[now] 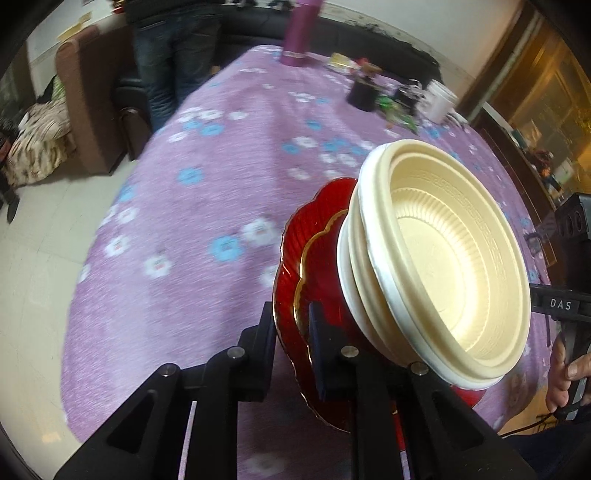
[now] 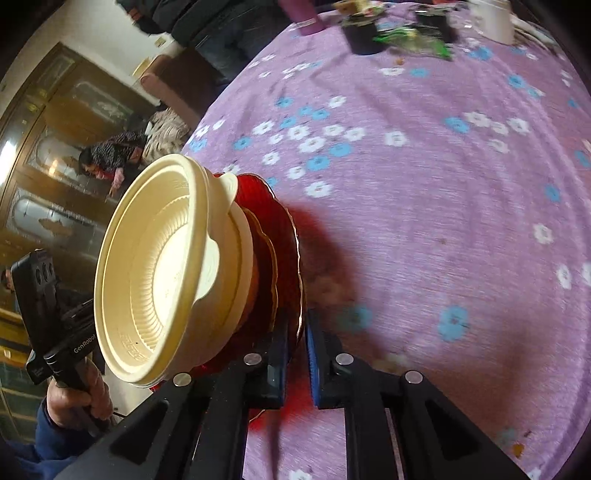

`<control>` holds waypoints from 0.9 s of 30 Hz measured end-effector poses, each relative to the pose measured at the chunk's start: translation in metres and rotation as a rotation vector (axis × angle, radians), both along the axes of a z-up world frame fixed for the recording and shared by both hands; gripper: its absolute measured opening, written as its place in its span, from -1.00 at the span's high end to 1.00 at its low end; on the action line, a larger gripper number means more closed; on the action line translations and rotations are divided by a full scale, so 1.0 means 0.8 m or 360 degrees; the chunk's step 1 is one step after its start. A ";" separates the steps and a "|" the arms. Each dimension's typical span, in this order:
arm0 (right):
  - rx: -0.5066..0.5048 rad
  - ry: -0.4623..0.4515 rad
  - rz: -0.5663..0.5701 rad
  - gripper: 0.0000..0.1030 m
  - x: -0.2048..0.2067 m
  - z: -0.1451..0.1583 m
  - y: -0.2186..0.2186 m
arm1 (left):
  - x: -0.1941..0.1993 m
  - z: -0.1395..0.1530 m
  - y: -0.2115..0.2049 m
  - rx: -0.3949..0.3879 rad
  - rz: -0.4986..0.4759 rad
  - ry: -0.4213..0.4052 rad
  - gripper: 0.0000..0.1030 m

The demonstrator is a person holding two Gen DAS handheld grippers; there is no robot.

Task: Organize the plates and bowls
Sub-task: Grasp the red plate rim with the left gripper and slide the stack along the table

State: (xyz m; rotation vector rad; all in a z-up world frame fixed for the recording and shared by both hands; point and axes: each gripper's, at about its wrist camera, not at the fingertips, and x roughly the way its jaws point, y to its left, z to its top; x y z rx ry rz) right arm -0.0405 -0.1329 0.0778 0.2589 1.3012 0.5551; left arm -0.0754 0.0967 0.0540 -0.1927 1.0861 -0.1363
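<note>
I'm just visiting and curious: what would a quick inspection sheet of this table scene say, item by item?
Surface: purple floral tablecloth on a round table.
Job's things: cream bowls nested on red plates, the stack tilted.
Clutter: purple bottle, black cup, white jar and green wrappers at the far edge.
Grippers: left gripper and right gripper each shut on the red plates' rim, opposite sides.
Cables: nothing seen for certain.
Surroundings: a person standing, brown armchair, wooden cabinet.
</note>
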 end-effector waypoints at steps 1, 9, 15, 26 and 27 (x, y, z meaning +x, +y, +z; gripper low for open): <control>0.0006 0.0004 -0.0042 0.79 -0.001 0.000 -0.015 | 0.004 0.001 -0.010 0.0000 -0.0024 -0.0002 0.70; -0.0017 0.0005 -0.0315 0.79 -0.014 0.007 -0.121 | 0.046 0.005 -0.113 0.0008 -0.0229 -0.0016 0.70; -0.0047 0.0004 -0.0461 0.80 -0.018 0.009 -0.187 | 0.075 -0.003 -0.183 0.0023 -0.0317 -0.0007 0.70; -0.0118 -0.0004 -0.0554 0.79 0.002 -0.006 -0.252 | 0.114 -0.015 -0.241 0.0125 -0.0318 -0.0040 0.71; -0.0121 -0.0007 -0.0553 0.79 0.007 -0.007 -0.252 | 0.117 -0.015 -0.241 0.0131 -0.0310 -0.0050 0.71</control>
